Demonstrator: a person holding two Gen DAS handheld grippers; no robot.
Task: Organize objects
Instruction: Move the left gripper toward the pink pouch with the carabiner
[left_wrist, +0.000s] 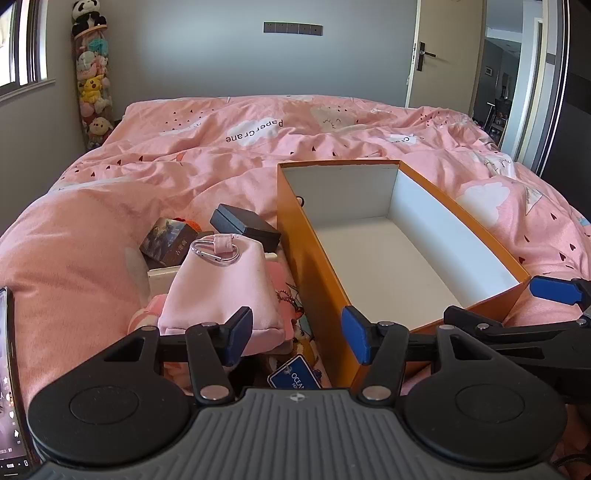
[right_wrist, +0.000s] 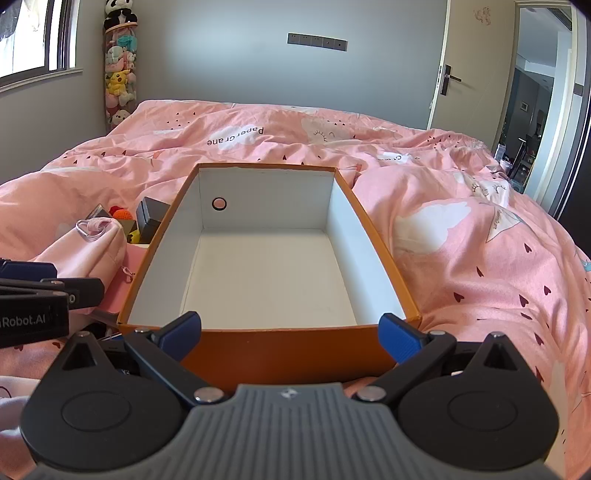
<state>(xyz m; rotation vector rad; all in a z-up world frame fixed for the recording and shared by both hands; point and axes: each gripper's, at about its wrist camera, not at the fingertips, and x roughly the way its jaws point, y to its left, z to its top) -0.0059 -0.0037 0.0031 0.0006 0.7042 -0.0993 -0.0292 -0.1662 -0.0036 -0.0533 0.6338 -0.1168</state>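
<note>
Box (left_wrist: 388, 258) sits empty on the bed (left_wrist: 110, 229), orange outside, white inside. Left wrist view: my left gripper (left_wrist: 297, 334) has fingers apart, nothing between them, hanging over the gap between the box's left wall and the pile. Pink pouch (left_wrist: 221, 288) with a carabiner clip is nearest, just beyond the left fingertip; black case (left_wrist: 245, 225) and a small printed box (left_wrist: 168, 240) lie behind it, blue tag (left_wrist: 293, 376) below.

Right wrist view: my right gripper (right_wrist: 290, 336) is spread wide, holding nothing, fingertips at the box's near wall (right_wrist: 280, 350). Pile is left of the box.

Probably pouch first. I'd shift left, centre the fingers on its soft body not the clip, close gently, lift clear of the wall, then drop it inside. The right could steady the box.
</note>
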